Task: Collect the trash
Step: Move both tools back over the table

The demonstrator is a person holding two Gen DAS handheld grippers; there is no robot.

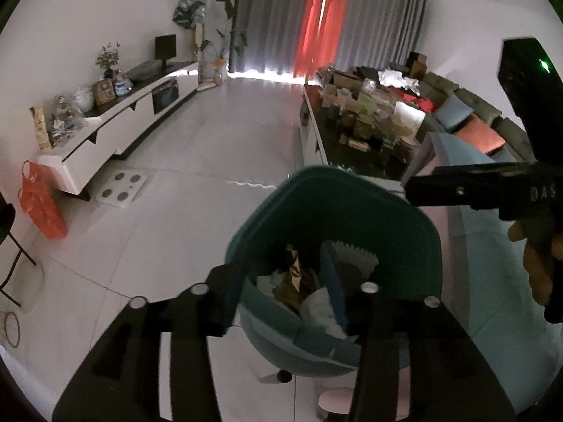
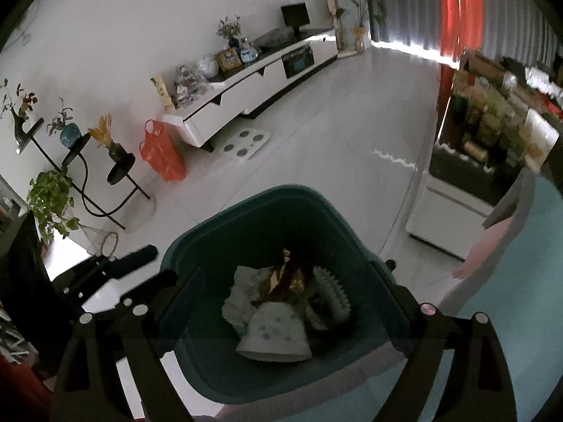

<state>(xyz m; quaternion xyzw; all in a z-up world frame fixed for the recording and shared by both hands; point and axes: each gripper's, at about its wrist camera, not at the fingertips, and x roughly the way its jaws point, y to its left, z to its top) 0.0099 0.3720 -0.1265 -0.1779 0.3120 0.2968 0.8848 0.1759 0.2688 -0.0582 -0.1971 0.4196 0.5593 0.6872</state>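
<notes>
A teal trash bin (image 1: 415,246) is tilted and lifted off the floor. My left gripper (image 1: 286,311) is shut on its near rim, one finger outside and one inside. The bin holds a gold wrapper (image 1: 293,281), white crumpled paper (image 1: 323,311) and a white fluted cup (image 1: 353,255). In the right wrist view the bin (image 2: 225,218) sits below my open, empty right gripper (image 2: 278,313), whose fingers straddle it. Inside lie a dotted paper cup (image 2: 274,334), a gold wrapper (image 2: 285,277) and crumpled tissue (image 2: 242,295). The right gripper also shows in the left wrist view (image 1: 492,190).
A white TV cabinet (image 2: 246,88) runs along the left wall, an orange bag (image 2: 162,154) at its end. A plant stand (image 2: 81,168) is at the left. A cluttered dark table (image 1: 359,130) and sofa (image 1: 471,123) are at the right. White tiled floor (image 1: 218,133) lies between.
</notes>
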